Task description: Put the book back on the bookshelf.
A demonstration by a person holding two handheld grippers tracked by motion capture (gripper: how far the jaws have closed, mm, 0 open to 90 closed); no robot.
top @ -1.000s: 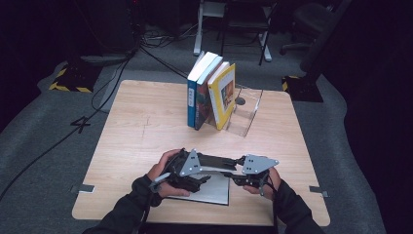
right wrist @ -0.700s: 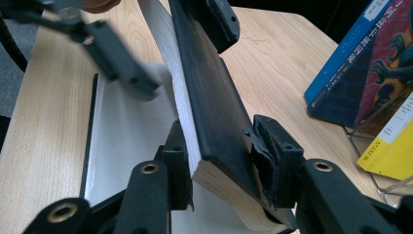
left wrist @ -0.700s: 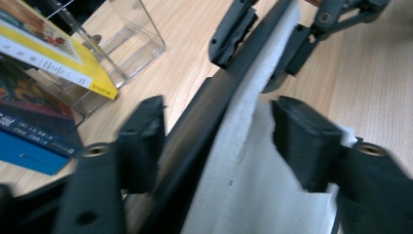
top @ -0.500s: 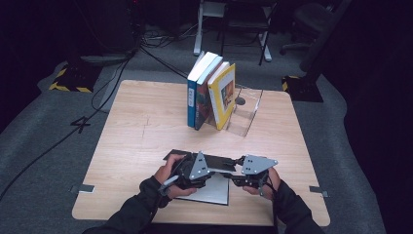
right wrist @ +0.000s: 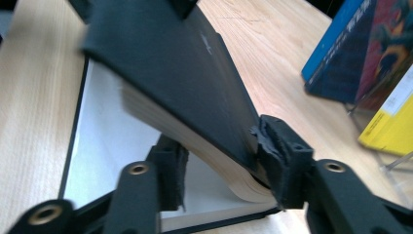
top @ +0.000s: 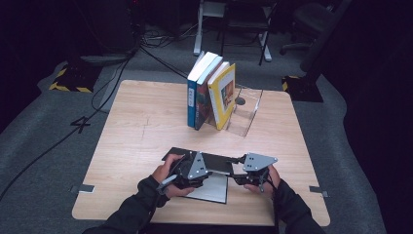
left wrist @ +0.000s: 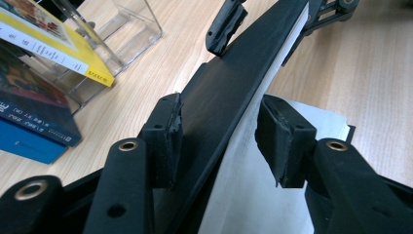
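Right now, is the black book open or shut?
Open. The black book has its page block lifted off the white inside cover, which lies flat on the table.

- Left gripper (top: 214, 168): black body, grey three-cornered top plate
- Right gripper (top: 233, 171): same build
- Jaws: black, brass-ringed pivot holes, worn rubber pads (left wrist: 168, 131)
- Sleeves (top: 131, 212): dark, long

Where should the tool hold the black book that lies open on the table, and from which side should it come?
Probably grip the black book across its raised block of pages and black cover, at an end. Come level from the side: that block stands tilted above the flat white page, so both faces are free.
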